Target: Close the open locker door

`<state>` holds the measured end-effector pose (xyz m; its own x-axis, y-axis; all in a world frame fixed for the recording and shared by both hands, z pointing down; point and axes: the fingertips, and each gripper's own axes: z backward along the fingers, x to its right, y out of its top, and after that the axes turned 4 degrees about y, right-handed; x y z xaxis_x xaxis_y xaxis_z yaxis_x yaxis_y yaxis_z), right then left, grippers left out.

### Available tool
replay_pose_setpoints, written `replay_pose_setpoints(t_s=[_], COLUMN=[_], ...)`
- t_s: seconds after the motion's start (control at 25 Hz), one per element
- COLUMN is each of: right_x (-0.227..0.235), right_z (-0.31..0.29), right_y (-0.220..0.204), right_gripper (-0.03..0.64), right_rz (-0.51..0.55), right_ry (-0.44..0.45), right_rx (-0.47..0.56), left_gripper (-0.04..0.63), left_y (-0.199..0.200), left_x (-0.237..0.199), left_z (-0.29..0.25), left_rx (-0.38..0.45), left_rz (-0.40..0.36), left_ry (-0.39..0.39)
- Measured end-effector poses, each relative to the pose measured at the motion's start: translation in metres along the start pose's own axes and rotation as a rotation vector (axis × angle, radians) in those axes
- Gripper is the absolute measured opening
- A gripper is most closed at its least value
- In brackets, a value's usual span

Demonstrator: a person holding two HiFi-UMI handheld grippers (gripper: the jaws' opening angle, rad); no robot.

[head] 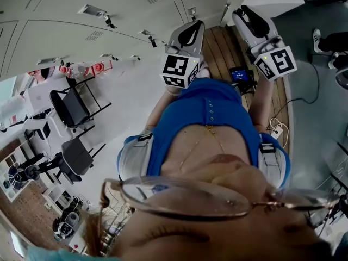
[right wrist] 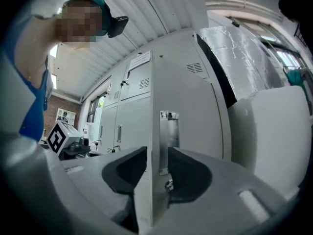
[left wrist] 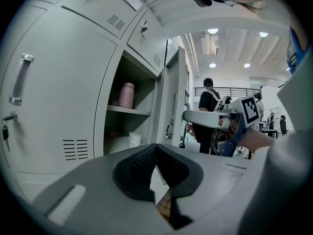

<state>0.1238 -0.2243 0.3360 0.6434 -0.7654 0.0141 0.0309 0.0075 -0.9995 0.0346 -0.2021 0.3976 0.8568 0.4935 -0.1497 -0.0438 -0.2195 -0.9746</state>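
Observation:
In the left gripper view the open locker (left wrist: 128,116) shows a pink bottle (left wrist: 126,95) on its shelf. Its grey door (left wrist: 173,104) stands swung out to the right of it. My right gripper (left wrist: 188,116) reaches to that door's free edge. In the right gripper view the door's edge (right wrist: 145,180) runs upright between my right gripper's (right wrist: 152,168) dark pads, which stand apart around it, with the metal latch plate (right wrist: 168,131) just beyond. My left gripper (left wrist: 156,153) hangs back from the lockers, its tips together and nothing in them. Both grippers (head: 189,34) (head: 251,18) show in the head view.
A row of shut grey lockers (left wrist: 54,82) fills the wall on the left. A person (left wrist: 208,114) stands in the room behind the door. Black chairs (head: 70,105) are at the head view's left, and a cable with a power strip (head: 277,130) lies on the wooden floor strip (head: 223,50).

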Motion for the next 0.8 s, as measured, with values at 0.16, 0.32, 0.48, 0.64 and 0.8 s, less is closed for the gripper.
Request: replay_pose_setpoints(t_s=[0.16,0.32,0.48,0.64,0.8], right_x=[0.003,0.004,0.001,-0.005,-0.009], right_z=[-0.01,-0.019,-0.033,-0.05,-0.068], right_y=[-0.002,-0.004,-0.007,-0.007,-0.008], right_gripper=[0.13,0.13,0.132,0.121,0.115], right_rz=[0.008,0.004,0.023,0.029,0.014], right_ry=[0.037,0.064,0.098,0.135,0.167], right_rx=[-0.007,-0.003,-0.008,-0.01,0.002], left_gripper=[-0.002,-0.002,-0.002,-0.002,-0.002], left_y=[0.003,0.003,0.001,0.004,0.005], left_x=[-0.01,-0.02,-0.029,-0.039,-0.053], left_z=[-0.008,-0.012,-0.015,-0.016,-0.018], left_rx=[0.002,0.0,-0.004,0.003,0.003], left_rz=[0.002,0.003,0.008,0.009,0.01], left_ry=[-0.008,-0.003,0.0,0.013,0.031])
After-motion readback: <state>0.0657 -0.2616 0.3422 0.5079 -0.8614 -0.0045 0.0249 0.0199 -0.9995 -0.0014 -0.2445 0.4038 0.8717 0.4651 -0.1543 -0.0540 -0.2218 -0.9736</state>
